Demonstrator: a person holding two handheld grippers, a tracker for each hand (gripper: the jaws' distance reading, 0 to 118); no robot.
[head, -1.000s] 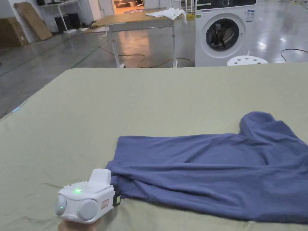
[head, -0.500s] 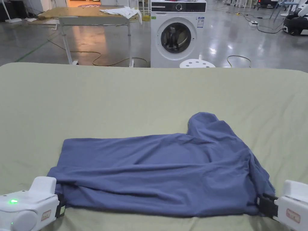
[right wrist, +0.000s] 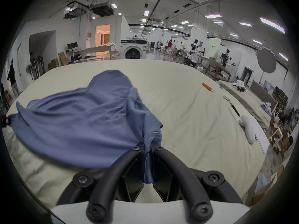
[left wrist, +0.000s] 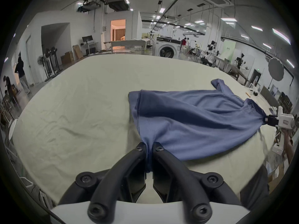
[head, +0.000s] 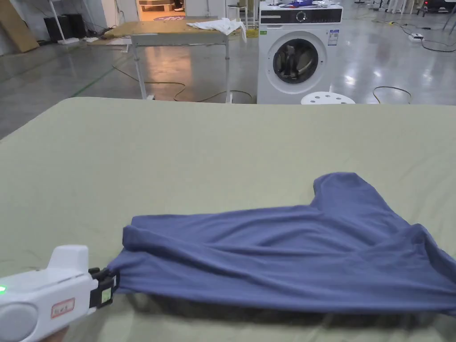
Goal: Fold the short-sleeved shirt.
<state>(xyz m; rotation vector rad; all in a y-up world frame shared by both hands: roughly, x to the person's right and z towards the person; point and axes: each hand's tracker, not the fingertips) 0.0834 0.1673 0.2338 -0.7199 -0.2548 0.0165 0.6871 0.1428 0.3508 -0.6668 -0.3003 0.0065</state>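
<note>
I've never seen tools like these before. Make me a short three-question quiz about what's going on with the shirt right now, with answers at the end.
1. True or false: the left gripper has its jaws closed on the blue shirt.
2. What does the right gripper grip? A) an orange tube B) the shirt's edge C) nothing
3. Fill in: the shirt's near edge is lifted off the green ____, casting a shadow beneath it.

Key
1. True; cloth is pinched between the jaws.
2. B; a stitched hem runs between its jaws.
3. Sheet; the shirt's far part, with one sleeve, rests on it.
</note>
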